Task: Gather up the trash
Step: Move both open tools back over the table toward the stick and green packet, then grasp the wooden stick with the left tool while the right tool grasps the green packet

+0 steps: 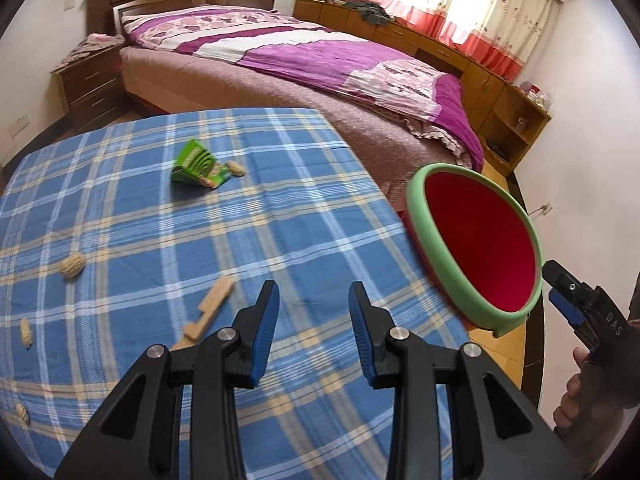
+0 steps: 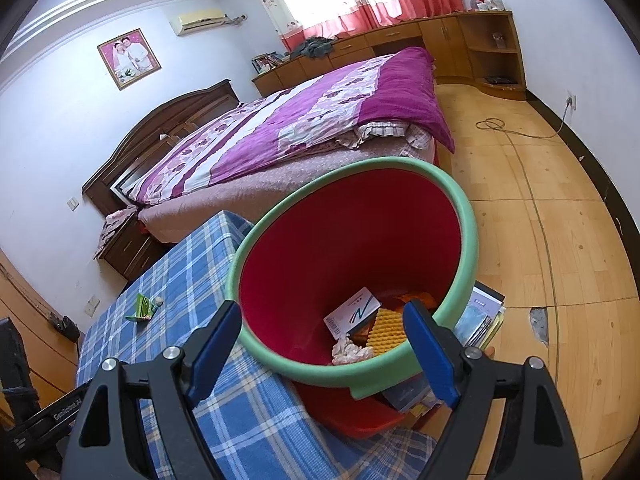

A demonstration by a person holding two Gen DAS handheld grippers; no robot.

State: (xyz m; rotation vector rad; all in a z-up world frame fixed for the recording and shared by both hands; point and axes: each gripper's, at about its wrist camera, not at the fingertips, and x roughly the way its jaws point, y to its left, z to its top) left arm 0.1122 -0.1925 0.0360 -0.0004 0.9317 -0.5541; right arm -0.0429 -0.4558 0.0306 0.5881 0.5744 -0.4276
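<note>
1. Bed [image 1: 304,64]: purple and white floral quilt, dark wooden headboard, standing beyond the table.
2. Table [image 1: 280,240]: covered in a blue plaid cloth; the loose trash lies on it.
3. Waste bin [image 2: 456,216]: red inside, green rim, standing at the table's right edge, rim against the cloth. It holds a white card packet [image 2: 352,312], a yellow ridged piece [image 2: 386,330] and a crumpled tissue [image 2: 350,354].
4. My right gripper [image 2: 324,350]: jaws spread wide with nothing between the pads, poised over the bin's near rim. In the left wrist view it shows beside the bin [image 1: 558,284].
5. My left gripper [image 1: 314,320]: jaws partly apart and pinching nothing, hovering over the near part of the cloth.
6. Green wrapper [image 1: 198,166]: crumpled, toward the far side of the cloth.
7. Wooden stick piece [image 1: 210,308]: pale, lying just left of my left gripper's fingers.
8. Walnut [image 1: 72,266]: at the left of the cloth, well apart from the wrapper.
9. Peanut [image 1: 236,168]: touching the wrapper's right side.
10. Peanut near the left edge [image 1: 26,332].
11. Peanut at the lower left edge [image 1: 22,414].
</note>
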